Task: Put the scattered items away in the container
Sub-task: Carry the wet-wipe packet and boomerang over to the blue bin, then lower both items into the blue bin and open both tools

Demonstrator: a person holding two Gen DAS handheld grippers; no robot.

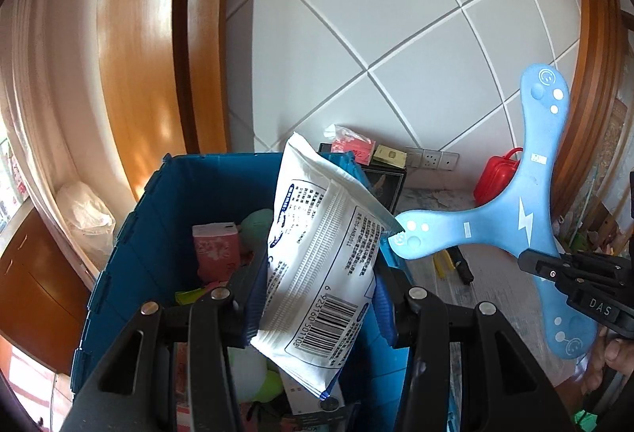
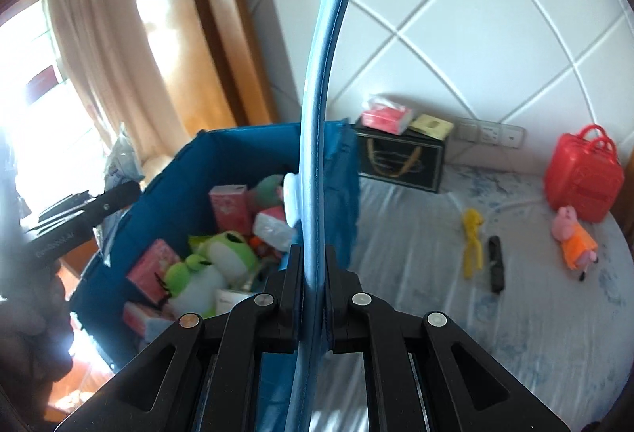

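Squarely between right fingers (image 2: 295,265): boomerang (image 2: 317,115).

The blue crate (image 2: 190,170) is open on top, but plush frogs (image 2: 206,265) and pink packs (image 2: 230,208) crowd its floor. Right of it, bare bed (image 2: 396,234) lies before the black box (image 2: 400,162).

Your white packet (image 1: 321,257) hides much of the blue bin's (image 1: 119,273) inside and far wall. In the right wrist view the boomerang (image 2: 317,115) runs off the bottom edge, and the left gripper (image 2: 75,218) is a blur.
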